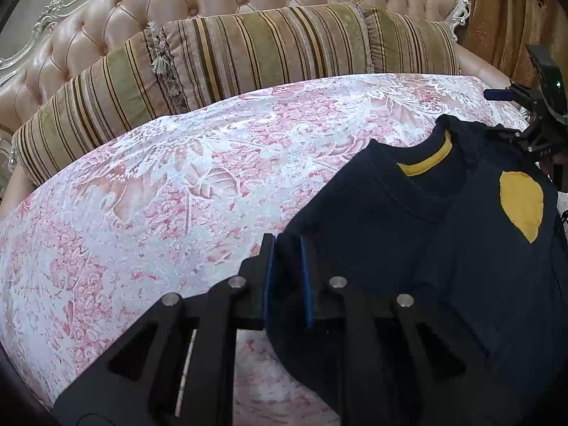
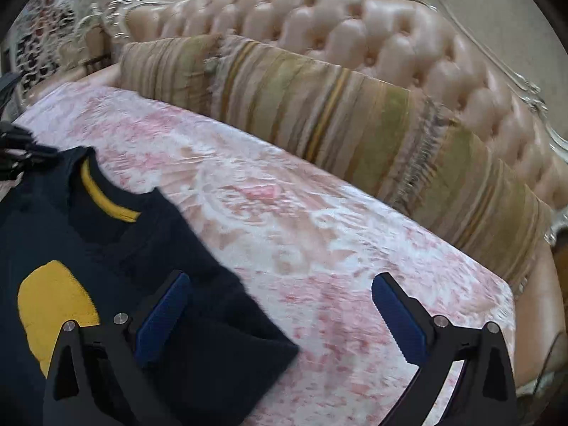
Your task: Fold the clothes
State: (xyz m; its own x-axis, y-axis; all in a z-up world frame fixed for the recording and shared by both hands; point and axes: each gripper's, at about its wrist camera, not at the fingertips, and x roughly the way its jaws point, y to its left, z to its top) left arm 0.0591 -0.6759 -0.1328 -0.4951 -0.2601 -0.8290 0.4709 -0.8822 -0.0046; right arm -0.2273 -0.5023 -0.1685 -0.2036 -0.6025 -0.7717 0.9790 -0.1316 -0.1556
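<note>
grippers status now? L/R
Left gripper: shut on the navy sweater edge.
Right gripper: open, holding nothing; one finger over the sweater.

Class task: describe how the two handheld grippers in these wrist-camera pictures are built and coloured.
The left gripper has black, angular plastic fingers with cut-out slots, silver round pivot pins and blue pads on the inner faces. The right gripper has the same build: black slotted linkage arms, silver pins and blue ribbed pads. In the left view its body shows a small green light. No sleeves or cables are visible.

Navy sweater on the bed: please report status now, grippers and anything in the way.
Left gripper shut on navy sweater's edge. Right gripper open, holding nothing. Sweater flat on pink bedspread. Nothing in the way.
</note>
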